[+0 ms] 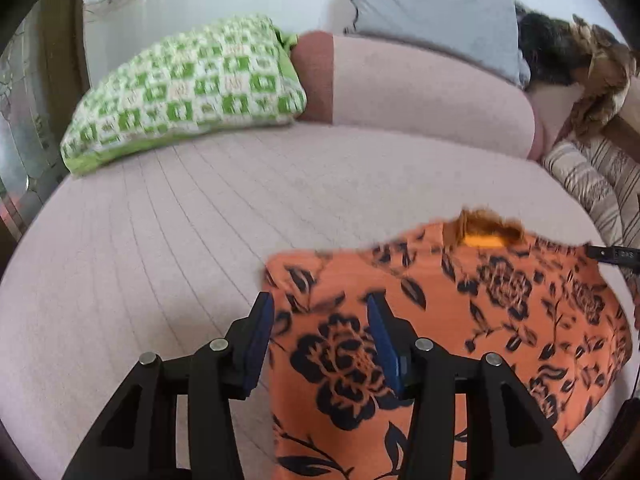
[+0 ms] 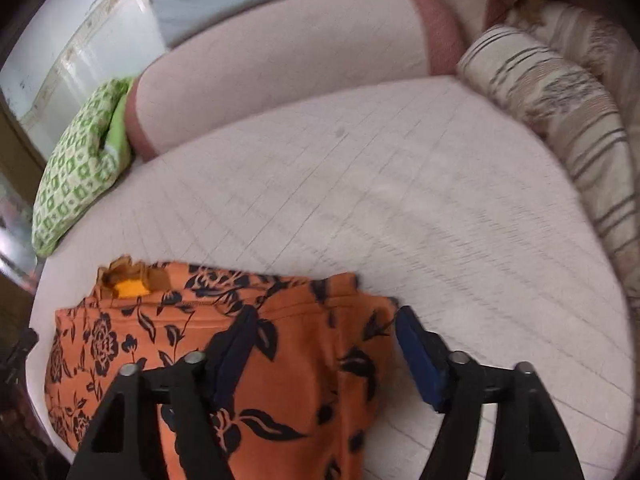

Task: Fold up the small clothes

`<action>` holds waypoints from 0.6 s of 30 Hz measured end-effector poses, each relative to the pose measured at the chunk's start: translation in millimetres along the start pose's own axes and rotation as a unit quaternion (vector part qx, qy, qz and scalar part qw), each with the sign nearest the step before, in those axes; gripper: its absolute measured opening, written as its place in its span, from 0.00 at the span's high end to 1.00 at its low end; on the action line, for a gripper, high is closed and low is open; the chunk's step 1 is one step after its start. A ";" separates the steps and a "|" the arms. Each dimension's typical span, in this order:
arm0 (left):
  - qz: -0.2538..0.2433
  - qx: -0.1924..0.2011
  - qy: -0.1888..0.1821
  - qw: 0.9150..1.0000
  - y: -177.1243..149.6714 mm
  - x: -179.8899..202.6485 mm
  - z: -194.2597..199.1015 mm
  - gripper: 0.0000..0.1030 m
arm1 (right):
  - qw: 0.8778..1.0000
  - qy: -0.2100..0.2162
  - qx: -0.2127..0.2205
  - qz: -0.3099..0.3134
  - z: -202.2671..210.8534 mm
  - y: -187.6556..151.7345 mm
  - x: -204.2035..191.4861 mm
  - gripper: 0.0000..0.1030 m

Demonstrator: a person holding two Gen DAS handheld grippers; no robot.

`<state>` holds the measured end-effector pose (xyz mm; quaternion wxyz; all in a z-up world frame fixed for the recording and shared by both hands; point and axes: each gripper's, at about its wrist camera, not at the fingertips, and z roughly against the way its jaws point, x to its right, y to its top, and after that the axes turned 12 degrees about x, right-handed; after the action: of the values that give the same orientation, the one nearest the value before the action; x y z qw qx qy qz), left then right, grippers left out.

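An orange garment with black flower print (image 1: 460,312) lies flat on the pale pink bed (image 1: 180,240), its neck opening with a yellow tag at the far edge. My left gripper (image 1: 320,304) is open, its fingers straddling the garment's left edge. In the right wrist view the same garment (image 2: 192,332) lies at the lower left, with a folded-over part on its right side. My right gripper (image 2: 326,316) is open wide over the garment's right edge, empty.
A green and white patterned pillow (image 1: 184,92) lies at the far left. A long pink bolster (image 1: 420,92) runs along the back. A striped beige cushion (image 2: 560,108) lies at the right. A grey pillow (image 1: 432,12) leans behind the bolster.
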<state>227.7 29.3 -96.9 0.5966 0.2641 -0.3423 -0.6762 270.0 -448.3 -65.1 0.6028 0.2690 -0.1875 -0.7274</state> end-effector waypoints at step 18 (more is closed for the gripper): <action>-0.009 0.022 -0.018 1.000 -9.1 14.7 60.9 0.51 | 0.995 0.047 0.067 -0.055 96.9 -6.8 -7.1 0.55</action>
<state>173.3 24.3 -65.1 0.5778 0.2679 -0.3654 -0.6789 205.9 -445.0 8.1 0.5509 0.3520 -0.1923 -0.7318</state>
